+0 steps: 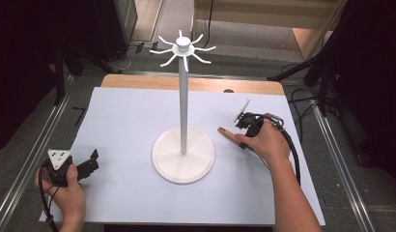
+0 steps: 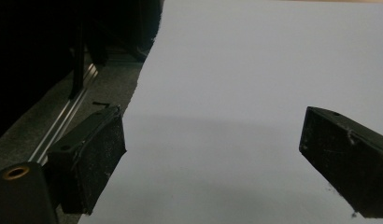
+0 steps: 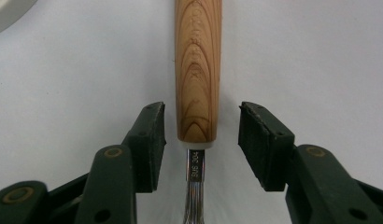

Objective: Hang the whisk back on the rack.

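wooden handle point(image 3: 198, 70) between right claw point(image 3: 201, 140) jaws, untouched

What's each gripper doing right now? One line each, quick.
Left gripper: open, nothing between its jaws, over the white table cover.
Right gripper: open, jaws on either side of the wooden-handled whisk, pads not yet pressing it.

High view: sitting above the person's edge, looking forward and down over the white table point(image 1: 128, 193).

Left gripper view: riding low at 8 o'clock, skimming along the sheet's left border, close to the surface.

Right gripper view: hovering at 3 o'clock, facing straight down, very near, framing a wooden handle point(image 3: 198, 70) also lying in the high view point(image 1: 230, 135).
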Demonstrator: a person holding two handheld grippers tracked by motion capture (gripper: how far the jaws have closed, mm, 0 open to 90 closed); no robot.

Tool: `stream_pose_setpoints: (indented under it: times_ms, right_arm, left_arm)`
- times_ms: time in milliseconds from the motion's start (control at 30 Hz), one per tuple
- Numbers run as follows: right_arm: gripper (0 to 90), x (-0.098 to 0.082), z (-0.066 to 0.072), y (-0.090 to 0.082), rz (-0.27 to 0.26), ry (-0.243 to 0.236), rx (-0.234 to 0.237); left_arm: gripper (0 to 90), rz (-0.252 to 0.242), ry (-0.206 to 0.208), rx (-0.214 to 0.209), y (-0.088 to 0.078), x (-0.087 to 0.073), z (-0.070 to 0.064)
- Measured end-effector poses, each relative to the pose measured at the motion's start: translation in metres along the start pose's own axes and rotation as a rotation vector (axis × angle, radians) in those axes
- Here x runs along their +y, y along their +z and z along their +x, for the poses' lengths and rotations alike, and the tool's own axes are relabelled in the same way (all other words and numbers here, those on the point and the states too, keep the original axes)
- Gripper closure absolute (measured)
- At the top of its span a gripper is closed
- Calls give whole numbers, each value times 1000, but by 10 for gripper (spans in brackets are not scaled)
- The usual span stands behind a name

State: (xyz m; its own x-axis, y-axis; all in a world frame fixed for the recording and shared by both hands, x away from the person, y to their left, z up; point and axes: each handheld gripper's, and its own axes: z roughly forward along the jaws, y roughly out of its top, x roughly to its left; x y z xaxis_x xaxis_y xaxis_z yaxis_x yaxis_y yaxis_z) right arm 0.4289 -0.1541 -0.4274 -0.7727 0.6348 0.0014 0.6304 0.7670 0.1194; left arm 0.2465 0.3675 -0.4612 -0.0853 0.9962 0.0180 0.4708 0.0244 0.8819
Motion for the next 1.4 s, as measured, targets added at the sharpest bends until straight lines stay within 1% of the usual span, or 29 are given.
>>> stream_pose_setpoints:
  times_ms: [33, 67, 133, 200, 367, 400, 433, 567, 667, 800, 833, 1033, 1100, 1200, 1233, 1267, 1400]
  right_arm:
    - [540, 1, 1, 0, 10, -1, -5]
    - [545, 2, 1, 1, 9, -8, -6]
    - [555, 4, 2, 3, 8, -10, 0]
    - [569, 6, 2, 4, 18, -9, 3]
    - [579, 9, 4, 7, 24, -15, 11]
    - [585, 9, 3, 8, 26, -22, 5]
    - [598, 10, 3, 9, 31, -14, 1]
    - [660, 12, 3, 11, 31, -11, 1]
    - [686, 13, 3, 13, 37, -6, 2]
    - [693, 14, 2, 14, 37, 0, 5]
    - [696, 14, 0, 15, 41, 16, 19]
    - [692, 16, -1, 17, 53, 19, 33]
    - [693, 17, -3, 17, 64, 11, 37]
    - [698, 20, -1, 17, 84, 6, 30]
    - [700, 21, -1, 17, 92, -7, 26]
    - [701, 22, 0, 17, 100, -6, 21]
    - [703, 22, 0, 17, 99, 1, 20]
  left_arm:
    - [75, 0, 0, 0, 0, 0, 0]
    - [75, 1, 0, 0, 0, 0, 0]
    - [75, 0, -2, 0, 0, 0, 0]
    - [75, 2, -2, 1, 0, 0, 0]
    - [75, 2, 0, -3, 0, 0, 0]
    - [75, 1, 0, -3, 0, 0, 0]
    - [75, 1, 3, -4, 0, 0, 0]
    - [75, 1, 0, -5, 0, 0, 0]
    - [75, 1, 3, -5, 0, 0, 0]
    - [75, 1, 3, -6, 0, 0, 0]
    - [75, -2, 2, -9, 0, 0, 0]
    - [75, -2, 3, -14, 0, 0, 0]
    - [76, -2, 4, -14, 0, 0, 0]
    - [77, -2, 3, -15, 0, 0, 0]
    - [77, -2, 4, -15, 0, 0, 0]
    - [77, -1, 3, -14, 0, 0, 0]
    - [77, -2, 3, -17, 0, 0, 0]
